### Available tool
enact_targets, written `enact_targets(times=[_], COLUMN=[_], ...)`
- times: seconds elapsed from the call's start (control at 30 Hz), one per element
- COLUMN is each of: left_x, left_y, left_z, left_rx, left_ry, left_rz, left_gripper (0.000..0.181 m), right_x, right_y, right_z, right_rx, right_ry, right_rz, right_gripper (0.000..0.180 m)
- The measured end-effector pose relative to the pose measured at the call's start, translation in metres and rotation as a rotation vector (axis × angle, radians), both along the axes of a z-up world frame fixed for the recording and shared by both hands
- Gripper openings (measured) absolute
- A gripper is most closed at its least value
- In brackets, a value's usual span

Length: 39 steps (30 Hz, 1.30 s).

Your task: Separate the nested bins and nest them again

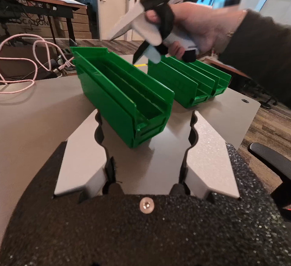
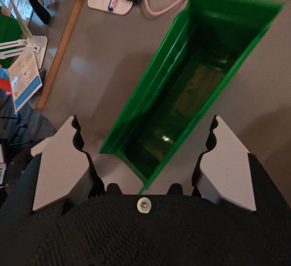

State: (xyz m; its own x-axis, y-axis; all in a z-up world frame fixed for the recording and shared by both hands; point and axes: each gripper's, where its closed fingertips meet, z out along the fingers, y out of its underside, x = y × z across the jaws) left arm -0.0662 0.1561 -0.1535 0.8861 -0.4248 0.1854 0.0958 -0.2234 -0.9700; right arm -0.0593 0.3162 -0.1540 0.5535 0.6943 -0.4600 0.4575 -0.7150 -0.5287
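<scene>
A nested stack of green bins stands on the grey table, just ahead of my left gripper. That gripper is open and empty, its fingertips level with the stack's low front end. Two single green bins stand side by side to the stack's right. A hand holds my right gripper above the far ends of the bins, apart from them. The right wrist view looks down into the stack. There my right gripper is open and empty above it.
A pink cable loops off the table's far left, also in the right wrist view. A chair armrest sits past the table's right edge. A white pad with small items and a wooden strip lie beyond.
</scene>
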Motion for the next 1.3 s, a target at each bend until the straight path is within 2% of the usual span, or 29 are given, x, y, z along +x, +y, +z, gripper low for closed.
enact_targets(times=[0.1, 0.2, 0.37, 0.5, 0.73, 0.97, 1.03, 1.13, 1.3], left_x=[-0.005, -0.007, -0.004, 0.004, 0.009, 0.001, -0.001, -0.007, -0.013], left_y=[0.0, 0.0, 0.0, 0.002, 0.003, 0.003, 0.003, 0.002, 0.002], left_z=[0.0, 0.002, 0.003, -0.003, -0.007, -0.006, -0.005, -0.002, -0.001], left_rx=[-0.001, 0.001, 0.004, -0.015, -0.027, -0.024, -0.024, -0.015, -0.011], left_ry=[-0.007, -0.015, -0.01, 0.002, 0.012, -0.002, -0.008, -0.015, -0.026], left_rz=[0.011, 0.017, 0.011, -0.007, -0.02, -0.007, -0.002, 0.011, 0.022], left_gripper=[0.11, 0.11, 0.11, 0.11, 0.11, 0.11, 0.11, 0.11, 0.11], right_x=[0.039, 0.105, 0.219, 0.261, 0.288, 0.279, 0.275, 0.258, 0.205], right_y=[0.016, 0.052, 0.09, 0.094, 0.092, 0.087, 0.09, 0.089, 0.077], right_z=[0.022, 0.023, -0.015, -0.05, -0.089, -0.094, -0.088, -0.066, 0.001], right_rx=[0.083, 0.164, 0.134, 0.041, -0.044, -0.119, -0.095, -0.086, -0.017], right_ry=[-0.021, -0.168, -0.447, -0.51, -0.639, -0.632, -0.624, -0.573, -0.481], right_rz=[-0.025, -0.149, -0.351, -0.422, -0.447, -0.439, -0.458, -0.483, -0.426], right_gripper=[0.158, 0.158, 0.16, 0.16, 0.155, 0.114, 0.105, 0.103, 0.102])
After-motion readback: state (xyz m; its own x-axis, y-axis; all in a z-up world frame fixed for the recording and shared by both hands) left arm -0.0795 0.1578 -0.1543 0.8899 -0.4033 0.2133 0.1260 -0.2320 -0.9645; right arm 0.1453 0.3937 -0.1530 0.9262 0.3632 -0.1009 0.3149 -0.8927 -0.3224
